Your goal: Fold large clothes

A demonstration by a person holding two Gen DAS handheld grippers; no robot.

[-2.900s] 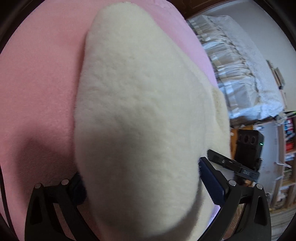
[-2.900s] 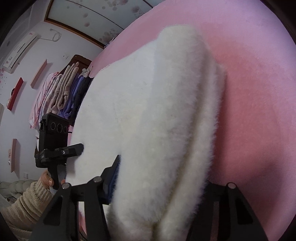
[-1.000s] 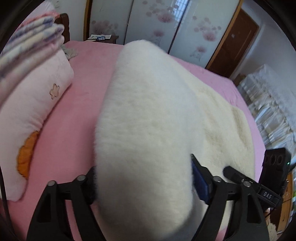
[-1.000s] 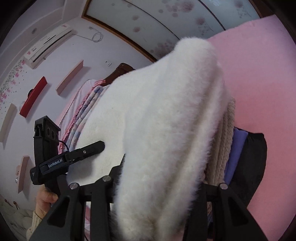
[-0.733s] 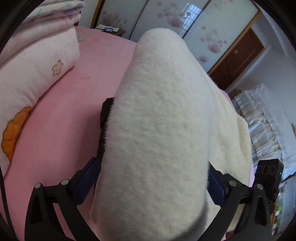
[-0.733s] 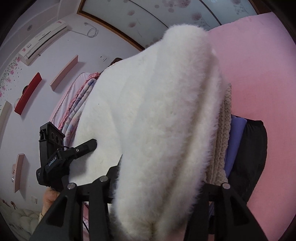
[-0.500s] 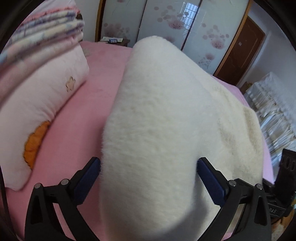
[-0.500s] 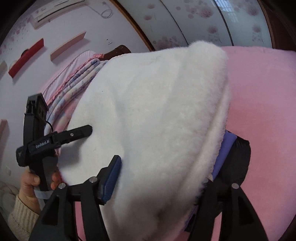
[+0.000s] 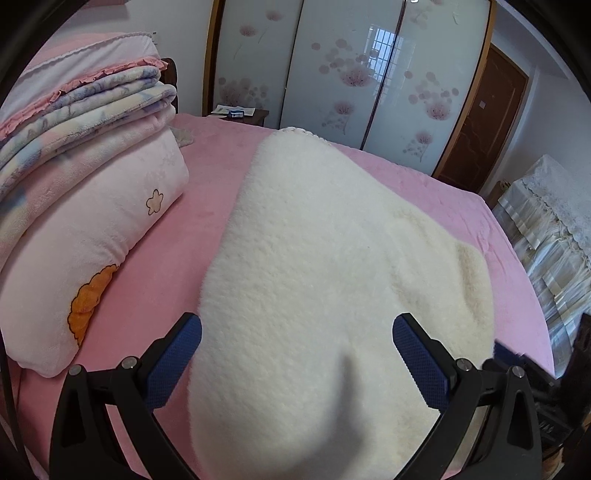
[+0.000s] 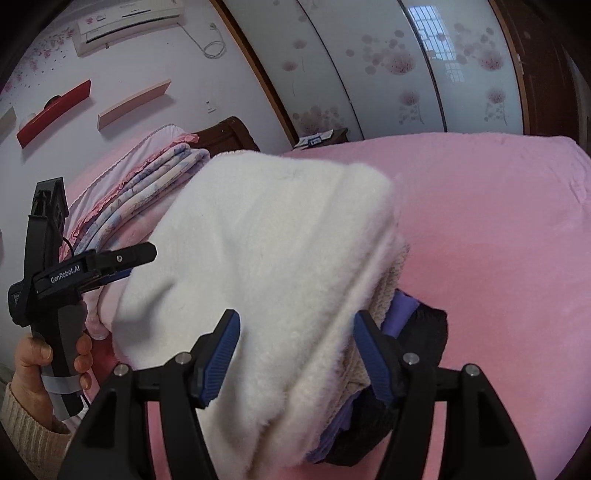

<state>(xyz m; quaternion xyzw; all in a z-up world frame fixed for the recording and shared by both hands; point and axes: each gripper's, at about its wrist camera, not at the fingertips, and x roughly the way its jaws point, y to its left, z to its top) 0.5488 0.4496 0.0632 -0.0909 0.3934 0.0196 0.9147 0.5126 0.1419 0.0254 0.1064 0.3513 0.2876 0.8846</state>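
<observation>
The left gripper [image 9: 297, 343] stands spread wide, while the right gripper [image 10: 297, 354] has its jaws opening.

Home bedroom, as I read it: pink bed [image 9: 207, 236], stacked blankets [image 9: 85, 107], sliding floral wardrobe doors [image 9: 343, 74], wall air conditioner [image 10: 129, 22], wooden door [image 9: 487, 122].

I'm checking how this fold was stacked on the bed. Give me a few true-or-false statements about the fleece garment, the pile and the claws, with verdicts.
1. The cream fleece garment lies on top of a stack of folded clothes. True.
2. The left claw pinches the fleece. False: its pads stand wide, clear of it.
3. The bed sheet is blue. False: pink.
4. The right claw is opening, with the fleece between its pads. True.
5. Folded blankets are stacked above a pink pillow. True.
</observation>
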